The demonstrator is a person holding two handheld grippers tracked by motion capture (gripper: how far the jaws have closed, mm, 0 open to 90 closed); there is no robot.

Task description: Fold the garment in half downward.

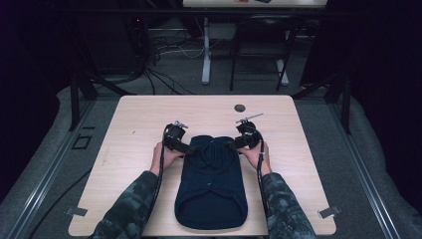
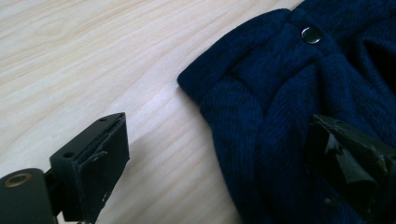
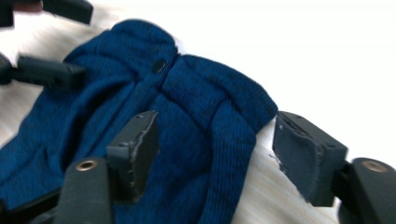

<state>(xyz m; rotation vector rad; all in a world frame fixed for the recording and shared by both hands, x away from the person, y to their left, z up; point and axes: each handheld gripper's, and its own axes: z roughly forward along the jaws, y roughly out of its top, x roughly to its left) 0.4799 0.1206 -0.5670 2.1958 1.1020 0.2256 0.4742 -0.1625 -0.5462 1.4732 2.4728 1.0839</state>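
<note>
The navy knitted garment (image 1: 211, 181) lies folded on the worktop (image 1: 134, 124), untouched, with left tongs (image 1: 185, 147) and right tongs (image 1: 233, 144) gaping astride its far corners, nothing gripped yet.

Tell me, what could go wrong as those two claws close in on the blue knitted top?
The right gripper straddles only the folded edge of the navy knit garment, so its fingers might pinch one layer and let the rest slip. The left gripper has one finger over bare table and may miss the corner.

Sweater (image 1: 211, 184) hem cut by high view's bottom edge (elbows too).
</note>
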